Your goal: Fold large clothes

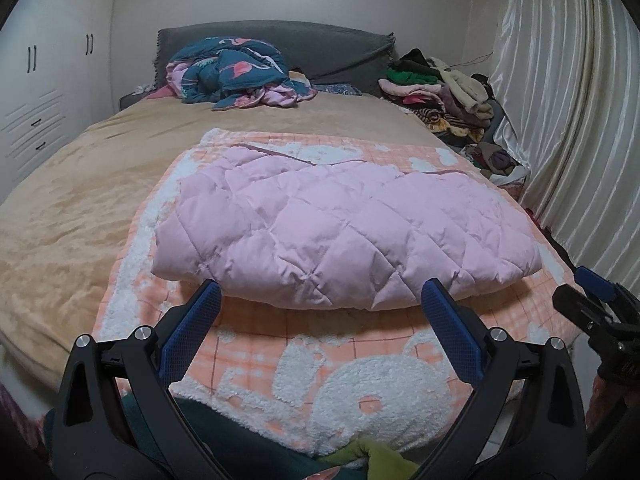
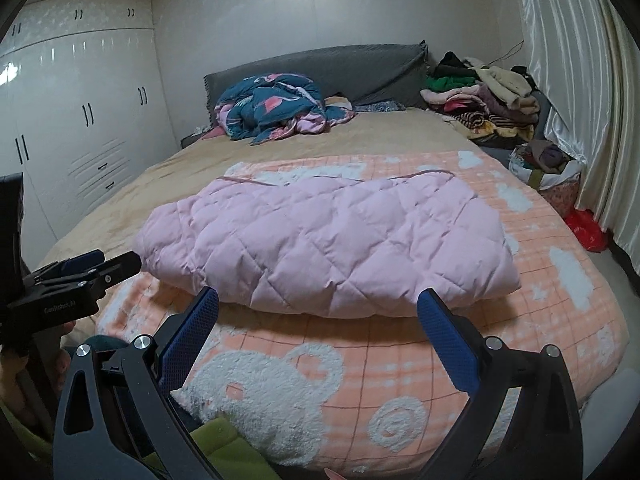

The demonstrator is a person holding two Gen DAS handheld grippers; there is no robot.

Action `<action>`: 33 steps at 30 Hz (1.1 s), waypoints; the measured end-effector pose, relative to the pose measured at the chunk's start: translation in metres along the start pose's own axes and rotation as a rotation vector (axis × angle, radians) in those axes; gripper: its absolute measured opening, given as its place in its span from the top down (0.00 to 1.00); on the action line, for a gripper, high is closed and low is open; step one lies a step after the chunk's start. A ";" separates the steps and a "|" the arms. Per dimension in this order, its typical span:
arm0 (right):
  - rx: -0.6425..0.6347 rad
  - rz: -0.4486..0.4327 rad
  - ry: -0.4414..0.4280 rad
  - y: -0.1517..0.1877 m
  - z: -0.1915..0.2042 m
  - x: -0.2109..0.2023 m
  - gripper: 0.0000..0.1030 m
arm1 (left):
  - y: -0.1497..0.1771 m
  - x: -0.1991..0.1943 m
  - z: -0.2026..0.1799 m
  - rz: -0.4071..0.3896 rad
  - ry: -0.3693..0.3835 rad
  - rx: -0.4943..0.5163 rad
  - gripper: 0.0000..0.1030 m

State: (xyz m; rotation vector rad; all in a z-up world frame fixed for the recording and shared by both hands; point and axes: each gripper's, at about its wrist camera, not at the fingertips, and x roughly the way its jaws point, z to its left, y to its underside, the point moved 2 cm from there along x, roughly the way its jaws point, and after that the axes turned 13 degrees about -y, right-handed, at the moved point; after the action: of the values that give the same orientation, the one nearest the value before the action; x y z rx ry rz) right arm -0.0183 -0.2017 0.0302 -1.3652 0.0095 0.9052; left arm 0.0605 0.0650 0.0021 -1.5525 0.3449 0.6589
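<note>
1. Left wrist view: the left gripper is spread wide with nothing between its blue pads, poised just in front of the near edge of the pink quilted coat. The coat lies folded into a thick bundle on the peach blanket with white bear figures, which covers the near part of the bed. At the right edge of this view the right gripper shows from the side, beside the blanket's corner; from here I cannot tell how its jaws stand. Far back, a crumpled teal duvet sits against the grey headboard, and a heap of clothes lies by the curtain.

2. Right wrist view: the right gripper is also wide apart and empty, just short of the coat's near fold. The left gripper appears at the left, near the coat's left end, above the blanket's edge. A white wardrobe fills the left wall.
</note>
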 end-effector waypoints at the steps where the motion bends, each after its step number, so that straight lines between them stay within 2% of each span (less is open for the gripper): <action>1: 0.000 0.005 -0.006 0.001 0.001 0.001 0.04 | 0.000 0.000 0.001 0.001 -0.001 0.000 0.09; 33: -0.006 0.008 -0.006 0.001 0.000 0.003 0.04 | 0.002 0.001 -0.002 0.006 -0.014 0.012 0.09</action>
State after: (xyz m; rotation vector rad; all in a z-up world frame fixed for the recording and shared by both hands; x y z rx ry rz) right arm -0.0169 -0.2000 0.0282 -1.3688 0.0080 0.9169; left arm 0.0608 0.0634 0.0001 -1.5347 0.3424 0.6714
